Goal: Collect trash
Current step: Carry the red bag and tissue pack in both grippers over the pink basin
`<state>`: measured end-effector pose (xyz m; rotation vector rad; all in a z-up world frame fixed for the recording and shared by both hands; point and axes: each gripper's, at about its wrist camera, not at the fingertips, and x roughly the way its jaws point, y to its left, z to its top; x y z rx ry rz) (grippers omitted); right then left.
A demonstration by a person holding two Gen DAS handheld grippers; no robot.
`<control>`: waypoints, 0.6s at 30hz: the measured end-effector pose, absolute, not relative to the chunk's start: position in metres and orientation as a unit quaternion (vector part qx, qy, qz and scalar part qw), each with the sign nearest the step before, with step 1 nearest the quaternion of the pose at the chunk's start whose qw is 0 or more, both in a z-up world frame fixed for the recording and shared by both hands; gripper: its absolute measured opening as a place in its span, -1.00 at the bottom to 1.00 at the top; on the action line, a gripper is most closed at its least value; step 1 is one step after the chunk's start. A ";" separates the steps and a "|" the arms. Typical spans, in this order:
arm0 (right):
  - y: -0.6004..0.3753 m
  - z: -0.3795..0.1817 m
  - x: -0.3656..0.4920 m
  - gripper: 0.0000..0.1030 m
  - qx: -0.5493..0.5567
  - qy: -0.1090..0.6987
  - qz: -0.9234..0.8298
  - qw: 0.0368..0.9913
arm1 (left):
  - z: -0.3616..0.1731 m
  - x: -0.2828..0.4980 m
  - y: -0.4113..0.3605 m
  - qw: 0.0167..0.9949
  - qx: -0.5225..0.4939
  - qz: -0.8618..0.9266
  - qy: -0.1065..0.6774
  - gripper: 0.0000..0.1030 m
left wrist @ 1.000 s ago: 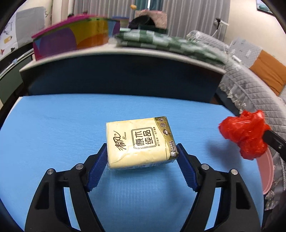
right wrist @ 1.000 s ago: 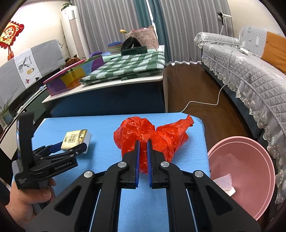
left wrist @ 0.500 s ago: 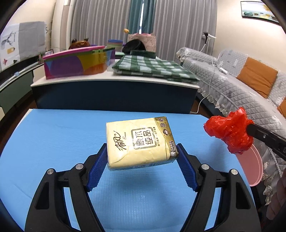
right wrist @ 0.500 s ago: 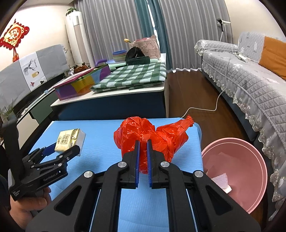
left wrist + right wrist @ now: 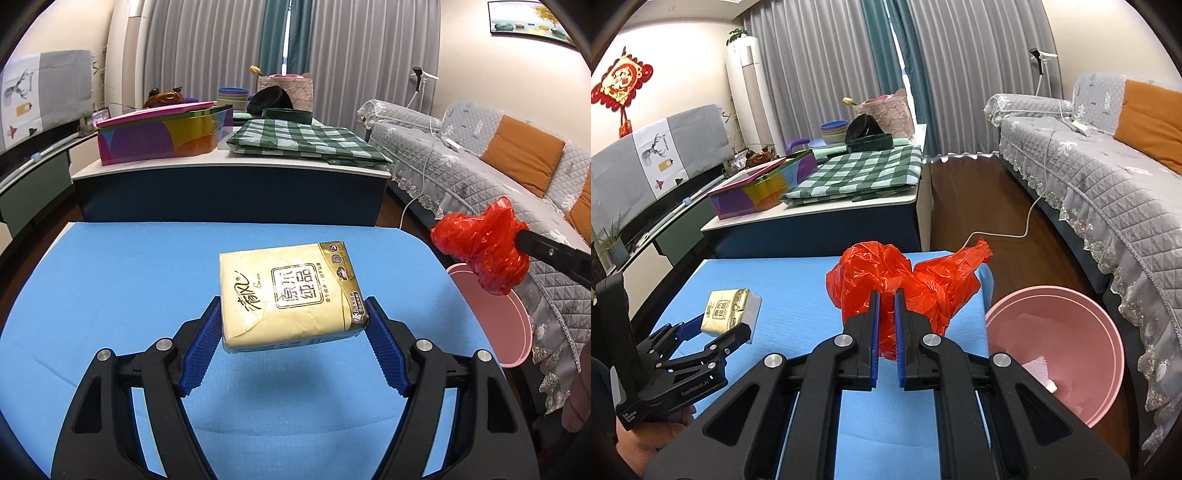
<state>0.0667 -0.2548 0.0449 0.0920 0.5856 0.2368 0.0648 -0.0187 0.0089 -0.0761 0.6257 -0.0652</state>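
Pink basin (image 5: 495, 325) half hidden behind bag (image 5: 484, 247)

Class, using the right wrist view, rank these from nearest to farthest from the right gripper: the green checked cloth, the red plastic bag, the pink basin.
1. Red plastic bag: clamped in the right gripper, over the blue table.
2. Pink basin: down on the floor to the right, beside the table.
3. Green checked cloth: folded on the farther table behind.

Left gripper (image 5: 293, 325) angled downward, blue pads (image 5: 201, 341) clamped wide on tissue pack (image 5: 288, 295); right gripper (image 5: 885, 325) angled downward, jaws nearly closed, pinching red plastic bag (image 5: 905, 284); bare hand (image 5: 653, 439) grips left handle.
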 end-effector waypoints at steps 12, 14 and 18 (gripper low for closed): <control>-0.285 0.052 0.051 -0.85 0.052 0.277 0.089 0.955 | 0.012 0.056 -0.039 0.951 -0.030 -0.050 0.303 0.41; -0.290 0.053 0.050 -0.85 0.054 0.276 0.084 0.956 | 0.012 0.056 -0.044 0.951 -0.028 -0.055 0.303 0.41; -0.302 0.052 0.048 -0.85 0.059 0.275 0.073 0.957 | 0.012 0.057 -0.054 0.950 -0.025 -0.064 0.304 0.41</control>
